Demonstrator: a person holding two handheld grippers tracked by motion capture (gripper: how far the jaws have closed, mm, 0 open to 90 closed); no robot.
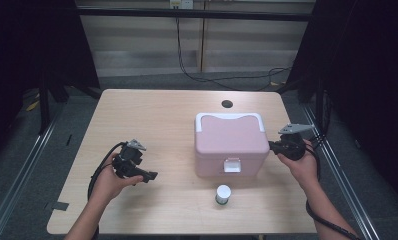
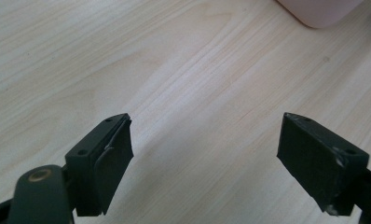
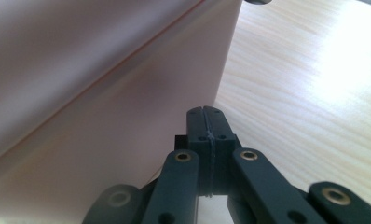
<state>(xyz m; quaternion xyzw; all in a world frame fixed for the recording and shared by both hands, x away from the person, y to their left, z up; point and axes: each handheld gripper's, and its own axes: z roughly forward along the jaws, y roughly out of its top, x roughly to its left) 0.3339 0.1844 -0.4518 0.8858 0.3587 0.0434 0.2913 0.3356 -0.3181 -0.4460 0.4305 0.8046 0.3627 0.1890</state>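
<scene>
A light wooden table (image 1: 152, 115) stands in the middle of the room. It has a small dark round hole (image 1: 227, 104) near its far edge. The floor (image 1: 62, 165) around it is grey carpet, with a bit of tape (image 1: 60, 205) stuck on it at the left. Shiny metal rails (image 1: 24, 165) run along both sides of the table. Black curtains (image 1: 382, 75) hang at the left and right. The far wall (image 1: 137, 45) is pale, and a black cable (image 1: 187, 70) hangs down it and trails across the floor. A black bar (image 1: 187, 13) runs across the top.
</scene>
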